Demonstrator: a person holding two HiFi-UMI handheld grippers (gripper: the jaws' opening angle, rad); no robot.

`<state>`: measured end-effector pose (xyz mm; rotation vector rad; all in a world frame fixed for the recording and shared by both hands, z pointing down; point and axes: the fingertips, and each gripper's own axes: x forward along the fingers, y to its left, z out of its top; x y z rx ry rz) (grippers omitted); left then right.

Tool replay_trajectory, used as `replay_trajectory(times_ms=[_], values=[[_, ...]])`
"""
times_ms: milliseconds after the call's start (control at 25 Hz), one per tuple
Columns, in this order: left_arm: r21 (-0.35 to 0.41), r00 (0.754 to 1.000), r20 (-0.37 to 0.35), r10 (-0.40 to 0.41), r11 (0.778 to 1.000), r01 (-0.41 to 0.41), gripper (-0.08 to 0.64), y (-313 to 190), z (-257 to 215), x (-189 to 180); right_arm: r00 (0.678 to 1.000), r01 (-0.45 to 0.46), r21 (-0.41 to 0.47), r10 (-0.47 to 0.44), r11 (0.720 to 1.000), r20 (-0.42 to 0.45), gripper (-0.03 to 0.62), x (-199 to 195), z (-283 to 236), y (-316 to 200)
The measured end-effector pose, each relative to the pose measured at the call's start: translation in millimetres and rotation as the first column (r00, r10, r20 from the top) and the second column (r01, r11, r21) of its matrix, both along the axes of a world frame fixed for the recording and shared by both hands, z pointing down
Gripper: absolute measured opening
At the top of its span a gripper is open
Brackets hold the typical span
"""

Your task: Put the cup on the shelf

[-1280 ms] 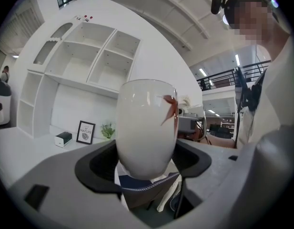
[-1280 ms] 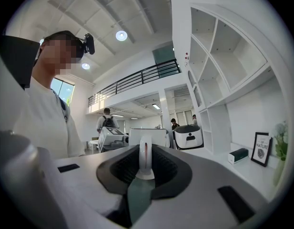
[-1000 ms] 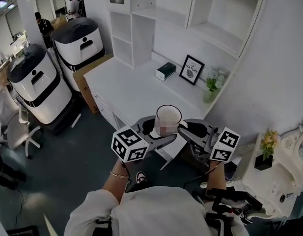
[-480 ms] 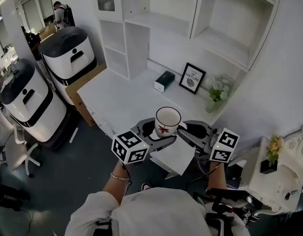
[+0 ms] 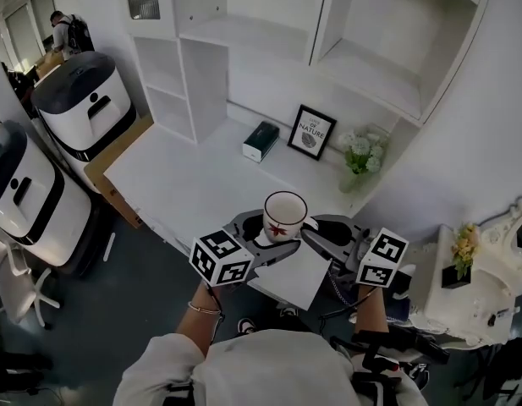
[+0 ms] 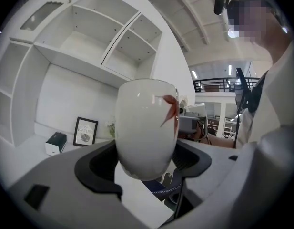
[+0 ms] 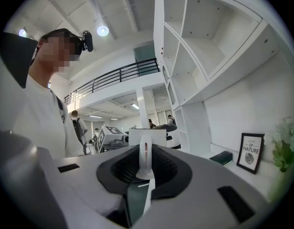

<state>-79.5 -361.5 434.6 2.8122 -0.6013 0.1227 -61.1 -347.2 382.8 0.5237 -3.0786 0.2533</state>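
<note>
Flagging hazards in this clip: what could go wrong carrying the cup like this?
The right gripper pinches only the thin handle, so the cup could twist. The left gripper grips its rounded body, which may slip. The framed picture and flower vase below the shelf could get knocked.

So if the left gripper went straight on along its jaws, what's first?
The cup, clamped in the left gripper's own jaws. Behind it, probably the right gripper, which pinches the handle; depth is unclear.
</note>
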Motion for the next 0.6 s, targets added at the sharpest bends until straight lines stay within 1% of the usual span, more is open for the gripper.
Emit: replay_trajectory(times_ms=[120, 240, 400, 600], values=[[0.02, 1.0, -0.02, 0.005, 1.0, -0.005, 0.344, -12, -8, 10, 0.999, -0.022, 0.01, 0.022, 1.0, 0.028, 0.074, 12, -7, -11], [0.047, 0.999, -0.036, -0.012, 0.999, 0.013, 0.344, -27, -25, 21, 0.997, -0.033, 0.016, 0.032, 0.999, 0.067, 0.074, 24, -21, -25], [0.072, 1.0, -0.027, -0.006, 0.997, 0.008, 0.344, -41, -44, 26, 0.997, -0.049, 0.047, 0.046, 0.998, 0.065, 0.074, 28, -41, -37], [0.103, 0.998, -0.064, 0.003, 0.995, 0.003, 0.344, -53, -70, 38, 0.994, -0.079, 0.075, 0.074, 0.994, 0.076, 0.073, 39, -66, -47]])
